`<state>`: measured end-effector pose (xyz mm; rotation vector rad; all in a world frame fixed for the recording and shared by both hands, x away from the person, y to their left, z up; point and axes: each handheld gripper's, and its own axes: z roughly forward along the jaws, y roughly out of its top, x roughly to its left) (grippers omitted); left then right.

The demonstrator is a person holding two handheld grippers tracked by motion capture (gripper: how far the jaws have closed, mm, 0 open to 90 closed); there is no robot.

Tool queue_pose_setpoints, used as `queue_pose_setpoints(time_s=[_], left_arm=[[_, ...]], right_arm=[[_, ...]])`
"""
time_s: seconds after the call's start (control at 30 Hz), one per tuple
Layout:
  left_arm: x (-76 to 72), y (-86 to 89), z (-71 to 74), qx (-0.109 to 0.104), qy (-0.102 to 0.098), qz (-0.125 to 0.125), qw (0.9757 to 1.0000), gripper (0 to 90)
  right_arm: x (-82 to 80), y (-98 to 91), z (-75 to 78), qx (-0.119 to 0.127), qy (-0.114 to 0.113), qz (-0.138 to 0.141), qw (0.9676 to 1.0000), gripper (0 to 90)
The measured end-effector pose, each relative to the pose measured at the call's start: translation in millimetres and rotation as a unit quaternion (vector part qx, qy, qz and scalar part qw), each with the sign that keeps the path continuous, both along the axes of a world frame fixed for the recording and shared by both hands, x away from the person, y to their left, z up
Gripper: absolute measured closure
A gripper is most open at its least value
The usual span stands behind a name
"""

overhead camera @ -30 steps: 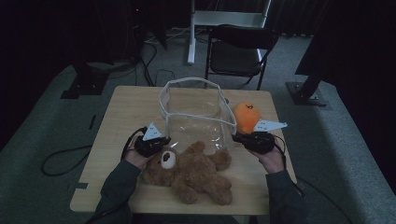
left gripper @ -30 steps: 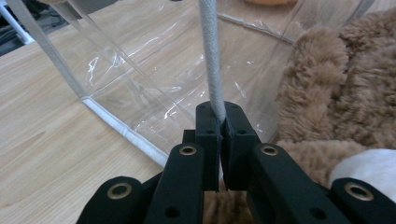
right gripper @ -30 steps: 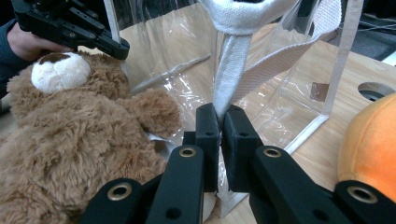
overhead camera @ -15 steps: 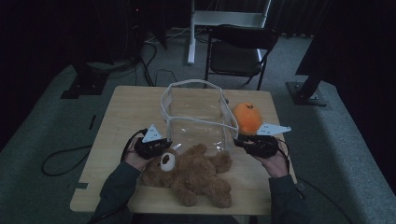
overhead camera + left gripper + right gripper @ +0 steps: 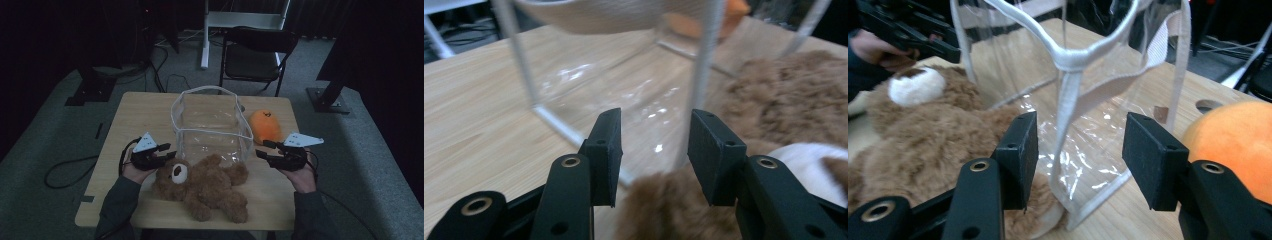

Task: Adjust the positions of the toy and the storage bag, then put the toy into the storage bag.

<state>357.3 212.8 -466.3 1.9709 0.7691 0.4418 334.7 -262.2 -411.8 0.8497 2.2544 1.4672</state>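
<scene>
The high view is dim and murky, its surroundings nearly black. Both gripper views are brighter; glare glints on the clear plastic white-trimmed bag (image 5: 1073,145), and the near brown plush fur (image 5: 659,210) looks somewhat blurred.

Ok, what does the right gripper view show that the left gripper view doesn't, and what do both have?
Right gripper view: the bag's top rim where the white trim meets at a corner, the orange plush toy seen large at the right edge, a round hole in the table, and the other claw with its hand beyond the bear.

Left gripper view: a long bare stretch of the wooden table, and the bear's fur at close range.

Shared: the clear plastic bag, the brown teddy bear, and each view's own black jaws standing apart, pressing nothing.
</scene>
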Motion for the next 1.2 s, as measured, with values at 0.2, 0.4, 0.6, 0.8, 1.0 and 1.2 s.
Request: queue_pose_setpoints(time_s=[0.2, 0.4, 0.6, 0.8, 1.0, 1.2], left_arm=[[5.8, 16.8, -8.2, 0.013, 0.007, 0.044, 0.9989, 52.3], [15.4, 27.1, -27.9, 0.019, 0.030, 0.089, 0.9954, 48.5], [22.2, 36.6, -44.0, 0.027, 0.049, 0.115, 0.9918, 46.4], [23.6, 42.3, -50.7, 0.028, 0.058, 0.125, 0.9900, 44.4], [27.0, 45.7, -56.5, 0.031, 0.066, 0.138, 0.9878, 43.2], [29.0, 45.6, -61.2, 0.040, 0.075, 0.147, 0.9855, 42.0]], right_arm=[[-4.2, 8.3, 5.6, 0.002, 0.004, 0.032, 0.9995, 50.7], [-4.8, 14.7, 6.5, 0.006, 0.002, 0.045, 0.9990, 49.4], [-3.9, 20.4, 4.4, 0.005, 0.002, 0.060, 0.9982, 46.0], [-4.0, 26.7, 0.2, -0.004, 0.005, 0.067, 0.9977, 45.5], [-3.5, 35.6, -1.6, -0.012, 0.006, 0.077, 0.9969, 40.6], [-0.7, 49.3, -1.8, -0.023, 0.006, 0.090, 0.9956, 38.6]])
